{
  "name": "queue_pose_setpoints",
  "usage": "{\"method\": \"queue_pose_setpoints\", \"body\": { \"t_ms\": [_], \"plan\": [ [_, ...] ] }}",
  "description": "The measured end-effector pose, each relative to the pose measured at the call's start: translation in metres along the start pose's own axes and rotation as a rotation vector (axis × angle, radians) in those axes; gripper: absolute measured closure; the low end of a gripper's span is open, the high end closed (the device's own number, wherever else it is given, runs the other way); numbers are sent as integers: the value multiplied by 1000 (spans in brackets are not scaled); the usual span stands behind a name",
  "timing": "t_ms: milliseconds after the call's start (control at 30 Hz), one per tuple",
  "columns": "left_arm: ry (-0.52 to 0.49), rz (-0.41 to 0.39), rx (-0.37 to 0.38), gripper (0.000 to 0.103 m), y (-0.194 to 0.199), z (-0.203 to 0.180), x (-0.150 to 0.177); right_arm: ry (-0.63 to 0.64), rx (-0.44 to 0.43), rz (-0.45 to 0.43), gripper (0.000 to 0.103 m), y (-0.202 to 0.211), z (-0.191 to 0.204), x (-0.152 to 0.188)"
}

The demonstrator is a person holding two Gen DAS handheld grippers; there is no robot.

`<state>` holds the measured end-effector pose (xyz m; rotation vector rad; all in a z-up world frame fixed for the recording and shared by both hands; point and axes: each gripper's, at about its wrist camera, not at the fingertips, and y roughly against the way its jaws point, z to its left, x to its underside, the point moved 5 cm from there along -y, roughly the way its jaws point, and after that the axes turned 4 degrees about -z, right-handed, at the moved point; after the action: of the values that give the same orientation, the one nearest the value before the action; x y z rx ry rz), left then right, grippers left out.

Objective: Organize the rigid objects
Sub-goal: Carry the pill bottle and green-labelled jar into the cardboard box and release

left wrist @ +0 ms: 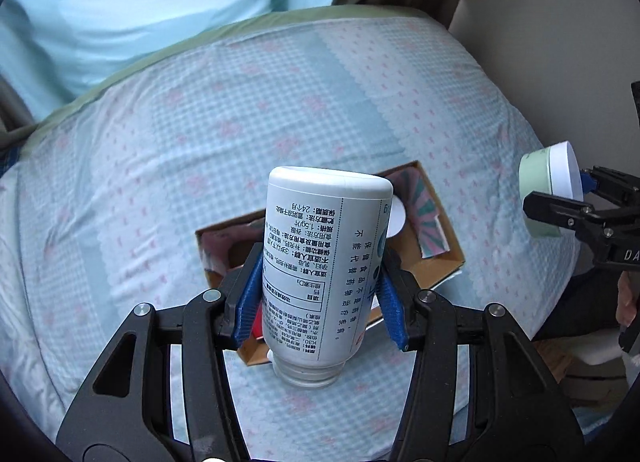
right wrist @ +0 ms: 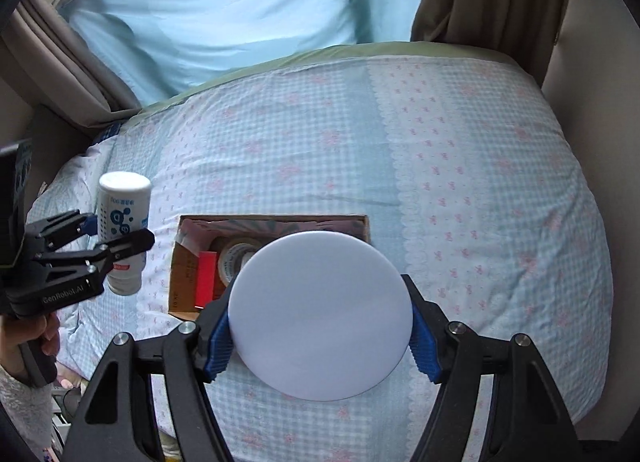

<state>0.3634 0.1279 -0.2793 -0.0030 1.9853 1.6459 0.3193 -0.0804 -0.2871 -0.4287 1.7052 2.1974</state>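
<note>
While both claws hover loaded above the quilted bed (right wrist: 460, 150), the open cardboard box (right wrist: 362, 228) lies just beyond each. Left gripper (left wrist: 320, 294) is clenched on an upside-down white supplement bottle (left wrist: 324, 262), long axis running 6 to 12 o'clock, box directly behind it. Right gripper (right wrist: 320, 326) grasps a round white-lidded tin (right wrist: 320, 314), box at 11 o'clock. Left appears nearer to dropping in.
</note>
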Motion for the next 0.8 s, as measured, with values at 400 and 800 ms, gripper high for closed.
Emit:
{"method": "queue_pose_setpoints", "body": {
  "t_ms": [400, 800],
  "plan": [
    [253, 57, 2, 55, -100, 58, 72, 79, 5, 94, 35, -118, 50, 6],
    [361, 65, -62, 55, -141, 58, 89, 11, -4, 193, 35, -208, 43, 16]
  ]
}}
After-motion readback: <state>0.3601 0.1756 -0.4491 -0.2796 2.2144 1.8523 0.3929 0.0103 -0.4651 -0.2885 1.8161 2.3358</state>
